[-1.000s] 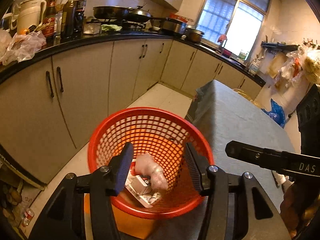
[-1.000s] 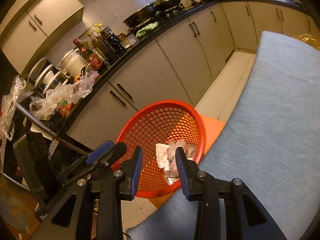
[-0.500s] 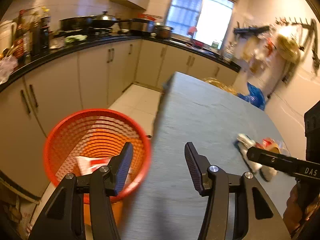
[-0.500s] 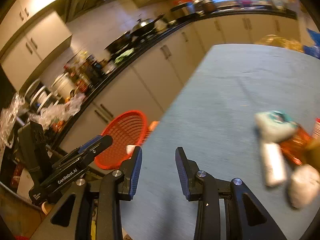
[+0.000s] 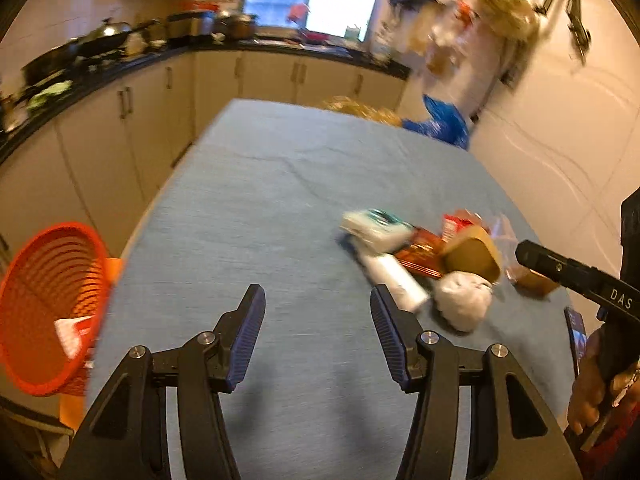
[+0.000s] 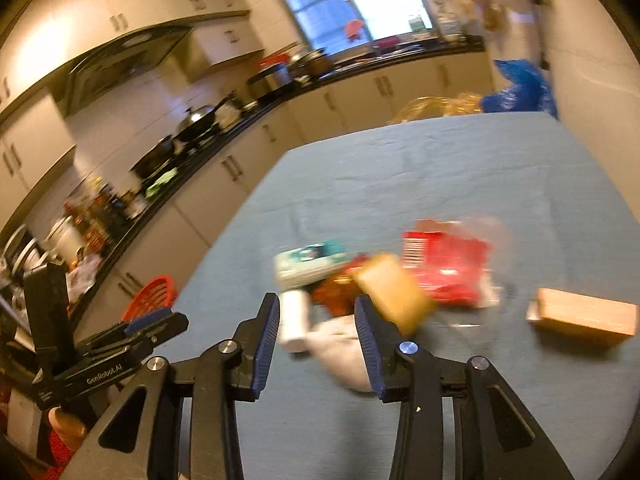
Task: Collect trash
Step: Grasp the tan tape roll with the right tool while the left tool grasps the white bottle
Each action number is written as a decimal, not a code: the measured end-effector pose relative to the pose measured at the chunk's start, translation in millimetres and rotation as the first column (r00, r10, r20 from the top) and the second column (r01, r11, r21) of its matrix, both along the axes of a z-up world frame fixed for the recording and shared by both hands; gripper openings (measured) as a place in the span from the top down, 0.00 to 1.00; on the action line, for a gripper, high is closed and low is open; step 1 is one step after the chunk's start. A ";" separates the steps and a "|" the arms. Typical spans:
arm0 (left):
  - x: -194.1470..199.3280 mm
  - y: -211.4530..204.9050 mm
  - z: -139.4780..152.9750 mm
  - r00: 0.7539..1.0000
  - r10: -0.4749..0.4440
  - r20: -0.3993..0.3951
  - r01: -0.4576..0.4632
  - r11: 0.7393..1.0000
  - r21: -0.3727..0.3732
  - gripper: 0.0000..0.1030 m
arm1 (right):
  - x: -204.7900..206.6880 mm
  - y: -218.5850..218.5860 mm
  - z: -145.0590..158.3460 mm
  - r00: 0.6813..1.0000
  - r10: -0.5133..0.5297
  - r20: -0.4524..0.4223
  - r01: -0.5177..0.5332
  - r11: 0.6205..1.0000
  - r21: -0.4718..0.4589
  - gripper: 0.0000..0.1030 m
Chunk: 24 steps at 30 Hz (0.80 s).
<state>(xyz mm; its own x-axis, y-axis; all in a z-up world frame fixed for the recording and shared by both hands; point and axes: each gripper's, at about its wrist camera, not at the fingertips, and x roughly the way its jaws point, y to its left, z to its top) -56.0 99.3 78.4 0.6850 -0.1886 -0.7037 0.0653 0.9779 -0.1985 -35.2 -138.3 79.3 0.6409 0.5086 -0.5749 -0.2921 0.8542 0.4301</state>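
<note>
Both sets of jaws stand spread and hold nothing: the left gripper (image 5: 316,320) over bare blue worktop (image 5: 256,200), the right gripper (image 6: 316,330) low over the trash pile (image 6: 384,280). That pile lies ahead and right of the left jaws, with its white crumpled wad (image 6: 344,354) between the right jaws. The red basket (image 5: 48,304), with some litter in it, sits off the worktop's edge, far left of the left jaws.

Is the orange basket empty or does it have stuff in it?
Not empty. The orange basket beside the table has at least one white and red wrapper inside it.
</note>
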 end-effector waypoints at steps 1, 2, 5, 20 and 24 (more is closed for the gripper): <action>5.6 -9.4 -2.2 1.000 -0.009 -0.015 0.009 1.000 0.000 0.48 | 2.3 -7.2 -2.9 1.000 -0.008 -0.008 0.008 1.000 0.003 0.59; 11.4 -16.5 -3.9 0.999 -0.016 -0.029 0.016 1.000 -0.004 0.48 | 4.2 -13.9 -6.1 1.000 -0.017 -0.018 0.017 1.000 0.007 0.59; 30.9 -38.5 -12.3 0.997 -0.031 -0.074 0.030 0.999 -0.011 0.48 | 5.6 -25.5 -11.9 0.999 -0.028 -0.032 0.028 0.999 0.029 0.59; 86.9 -74.9 -51.1 0.985 -0.017 -0.171 0.024 0.999 0.040 0.58 | 34.6 -20.0 -30.0 0.999 -0.016 -0.050 0.013 0.999 -0.052 0.50; 83.7 -77.5 -53.9 0.986 -0.041 -0.162 0.053 0.996 0.069 0.64 | 46.3 -10.4 -38.0 0.998 -0.009 -0.057 0.004 0.996 -0.088 0.50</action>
<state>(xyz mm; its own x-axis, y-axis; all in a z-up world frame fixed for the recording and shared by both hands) 27.7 21.8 24.6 0.5539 -0.1624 -0.8166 0.0845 0.9867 -0.1389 11.2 -148.7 41.3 0.6090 0.4506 -0.6527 -0.2634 0.8912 0.3694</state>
